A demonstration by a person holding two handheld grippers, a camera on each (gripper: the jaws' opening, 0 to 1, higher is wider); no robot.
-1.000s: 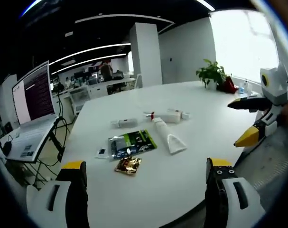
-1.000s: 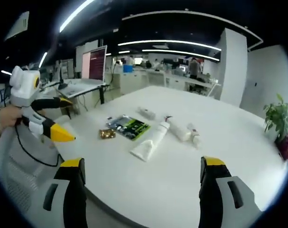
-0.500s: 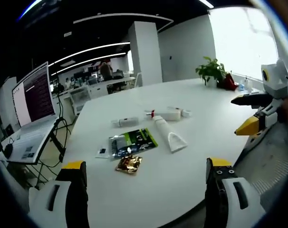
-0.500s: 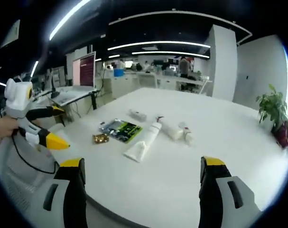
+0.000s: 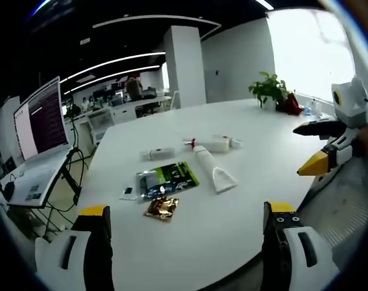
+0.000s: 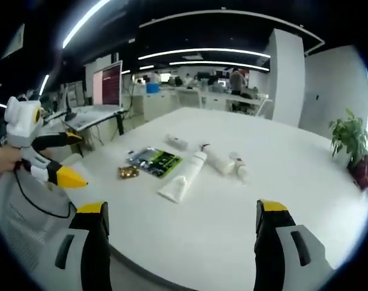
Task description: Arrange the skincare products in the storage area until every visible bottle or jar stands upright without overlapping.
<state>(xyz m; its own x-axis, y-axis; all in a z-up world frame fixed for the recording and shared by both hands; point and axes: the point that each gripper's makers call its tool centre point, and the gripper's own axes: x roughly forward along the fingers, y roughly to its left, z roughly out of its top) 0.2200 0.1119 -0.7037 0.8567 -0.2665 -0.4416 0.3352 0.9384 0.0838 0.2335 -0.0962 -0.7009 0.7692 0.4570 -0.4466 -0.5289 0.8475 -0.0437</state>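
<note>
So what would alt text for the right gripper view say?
Several tubes and packets lie flat on a white table, none upright. Open tongs rise below; other open tongs enter from the left.

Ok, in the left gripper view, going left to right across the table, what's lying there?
Small white card → gold foil packet → green-and-black sachet → long white tube → potted plant at the far edge → the right tool, jaws open.
</note>
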